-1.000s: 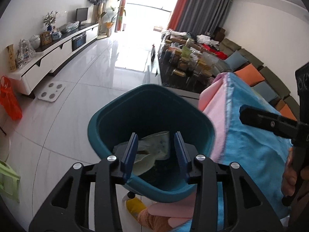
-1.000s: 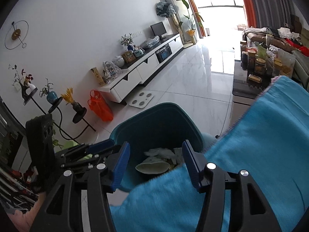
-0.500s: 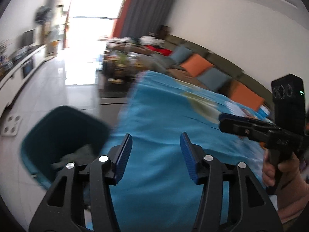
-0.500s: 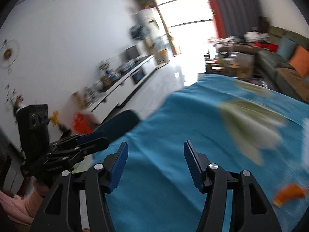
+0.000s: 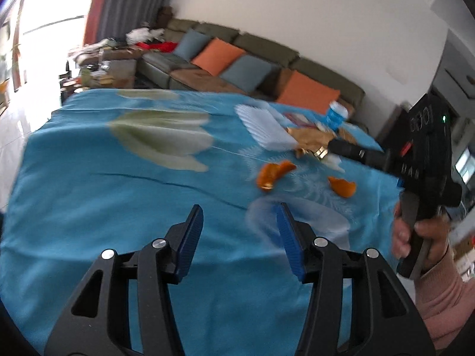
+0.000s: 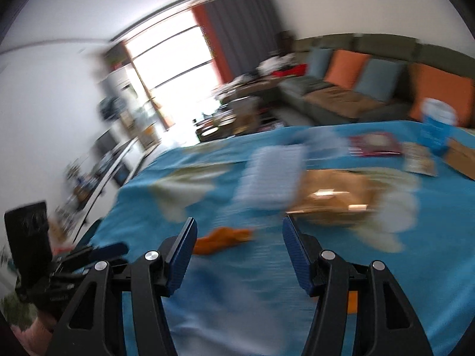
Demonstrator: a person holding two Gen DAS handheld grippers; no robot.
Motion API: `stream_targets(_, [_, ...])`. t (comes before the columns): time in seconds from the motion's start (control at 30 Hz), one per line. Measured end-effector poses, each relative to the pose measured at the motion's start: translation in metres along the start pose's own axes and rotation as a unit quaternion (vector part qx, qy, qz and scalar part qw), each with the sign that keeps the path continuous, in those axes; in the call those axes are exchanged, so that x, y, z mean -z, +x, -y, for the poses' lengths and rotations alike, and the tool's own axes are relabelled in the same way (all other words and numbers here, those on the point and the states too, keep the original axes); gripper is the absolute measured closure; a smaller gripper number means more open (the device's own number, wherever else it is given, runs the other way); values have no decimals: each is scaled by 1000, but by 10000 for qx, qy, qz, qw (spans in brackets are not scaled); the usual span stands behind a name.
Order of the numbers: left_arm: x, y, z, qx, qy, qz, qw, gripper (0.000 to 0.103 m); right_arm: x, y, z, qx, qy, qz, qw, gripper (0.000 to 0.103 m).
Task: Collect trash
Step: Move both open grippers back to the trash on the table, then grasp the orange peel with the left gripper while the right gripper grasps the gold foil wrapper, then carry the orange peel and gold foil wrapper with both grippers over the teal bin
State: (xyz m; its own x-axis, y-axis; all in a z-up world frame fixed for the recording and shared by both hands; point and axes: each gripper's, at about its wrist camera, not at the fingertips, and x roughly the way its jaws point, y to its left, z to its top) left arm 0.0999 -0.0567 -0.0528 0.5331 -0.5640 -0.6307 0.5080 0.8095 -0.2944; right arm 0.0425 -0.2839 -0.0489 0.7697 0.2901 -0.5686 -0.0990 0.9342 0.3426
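Note:
Two orange peels (image 5: 272,174) (image 5: 342,186) lie on the blue tablecloth (image 5: 89,201), with a gold crumpled wrapper (image 5: 311,144) and a white ridged paper (image 5: 265,126) beyond them. My left gripper (image 5: 239,222) is open and empty above the cloth, short of the peels. My right gripper (image 6: 239,237) is open and empty; one orange peel (image 6: 222,238) lies just ahead between its fingers, and the gold wrapper (image 6: 332,198) and white paper (image 6: 273,175) sit farther on. The right wrist view is blurred. The right gripper's body (image 5: 421,160) shows at the right of the left wrist view.
A blue cup (image 5: 337,115), a red booklet (image 6: 374,145) and a cardboard box (image 6: 463,157) stand at the table's far side. A sofa with orange and blue cushions (image 5: 237,62) runs behind. The bin's rim (image 6: 90,233) peeks past the table's left edge.
Both grippers have swung right from over the teal bin to over the table. The bin has left the left wrist view, and the peels and wrapper have come into sight.

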Motion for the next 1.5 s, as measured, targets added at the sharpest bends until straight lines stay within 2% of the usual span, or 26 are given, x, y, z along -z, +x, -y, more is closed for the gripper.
stream_targets(0.1, [-10,25,14,47,69,-197,9998,52,-1,-8,36,327,301,144,9989,43])
stream_targets(0.2, [-18,45,19,71,48,-357,9993,53,-1,-6,65,435,652,124,9968,40])
stream_targets(0.4, [-25,65,14,13,-111,-704,9975,58,-3,15,96,256,1036,-30,9943,40])
stream_targets(0.57, [-27,78,15,-7,-129,-866,9962,64,-8,26,99,63,1148,-64,9933,43])
stream_targets(0.67, [-29,81,16,-14,-127,-888,9960,72,-10,31,102,-62,1246,-158,9921,63])
stream_targets(0.73, [-29,83,14,42,-176,-940,9954,87,-7,32,105,-118,1323,-192,9910,75])
stream_targets(0.77, [-29,84,14,40,-186,-952,9953,86,-6,32,106,-145,1349,-204,9905,84])
stream_targets(1.17, [-22,64,15,286,-219,-732,9967,88,2,-9,100,-149,1242,141,9920,86])
stream_targets(1.5, [-13,24,7,210,-239,-444,9985,88,2,-26,68,-549,971,254,9934,86])
